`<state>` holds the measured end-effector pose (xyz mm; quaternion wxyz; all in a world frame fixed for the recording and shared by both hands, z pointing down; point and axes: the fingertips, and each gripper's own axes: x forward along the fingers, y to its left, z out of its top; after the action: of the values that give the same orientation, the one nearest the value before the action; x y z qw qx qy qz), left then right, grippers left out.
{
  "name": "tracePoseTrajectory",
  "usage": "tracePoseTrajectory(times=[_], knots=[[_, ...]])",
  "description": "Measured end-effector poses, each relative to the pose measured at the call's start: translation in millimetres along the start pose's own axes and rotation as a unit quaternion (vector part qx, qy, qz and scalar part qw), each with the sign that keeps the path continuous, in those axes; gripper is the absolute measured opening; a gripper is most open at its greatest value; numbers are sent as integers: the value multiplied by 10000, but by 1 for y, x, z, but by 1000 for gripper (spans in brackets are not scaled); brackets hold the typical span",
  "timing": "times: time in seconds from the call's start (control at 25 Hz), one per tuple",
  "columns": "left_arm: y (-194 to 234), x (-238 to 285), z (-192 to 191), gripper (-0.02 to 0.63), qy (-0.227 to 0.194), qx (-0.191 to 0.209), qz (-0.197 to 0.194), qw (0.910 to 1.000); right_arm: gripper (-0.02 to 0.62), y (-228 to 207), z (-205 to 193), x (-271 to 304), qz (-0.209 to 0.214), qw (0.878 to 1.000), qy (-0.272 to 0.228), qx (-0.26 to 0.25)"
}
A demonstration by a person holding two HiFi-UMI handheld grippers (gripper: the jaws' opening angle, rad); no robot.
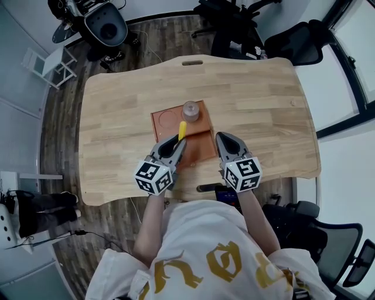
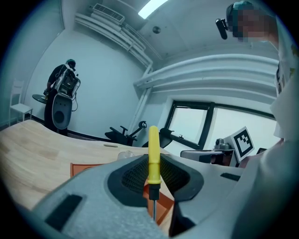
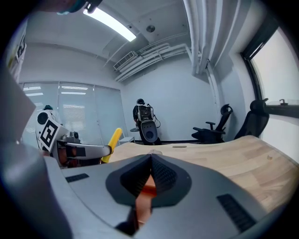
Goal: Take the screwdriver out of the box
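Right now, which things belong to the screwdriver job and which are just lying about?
Job: yellow screwdriver, clamped in the left gripper; orange box beneath it.
Lying about: clear jar in the box; right gripper, shut and empty; chairs beyond the table.

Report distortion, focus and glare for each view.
Head view: fisheye bows the table edges; light is even and everything sharp. Left gripper view: dark vignetted corners, ceiling lamp blown out, yellow screwdriver crisp in the left gripper. Right gripper view: same vignette, strip light glares, near jaws slightly soft.
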<state>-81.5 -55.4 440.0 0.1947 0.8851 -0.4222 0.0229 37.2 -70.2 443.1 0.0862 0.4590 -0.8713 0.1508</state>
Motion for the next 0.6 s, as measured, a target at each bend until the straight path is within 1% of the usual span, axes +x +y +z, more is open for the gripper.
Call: tracePoseTrajectory(times=[0.2, 0.32, 0.6], knots=[[-2, -4, 2, 77, -48, -2, 9, 10000, 11, 2, -7, -6, -82, 9999, 80, 9], [-1, -4, 1, 77, -3, -29, 66, 10000, 11, 4, -9, -8, -52, 9999, 106, -80], [2, -6, 3, 77, -49, -67, 90, 9999, 11, -9, -8, -11, -198, 9998, 95, -21]])
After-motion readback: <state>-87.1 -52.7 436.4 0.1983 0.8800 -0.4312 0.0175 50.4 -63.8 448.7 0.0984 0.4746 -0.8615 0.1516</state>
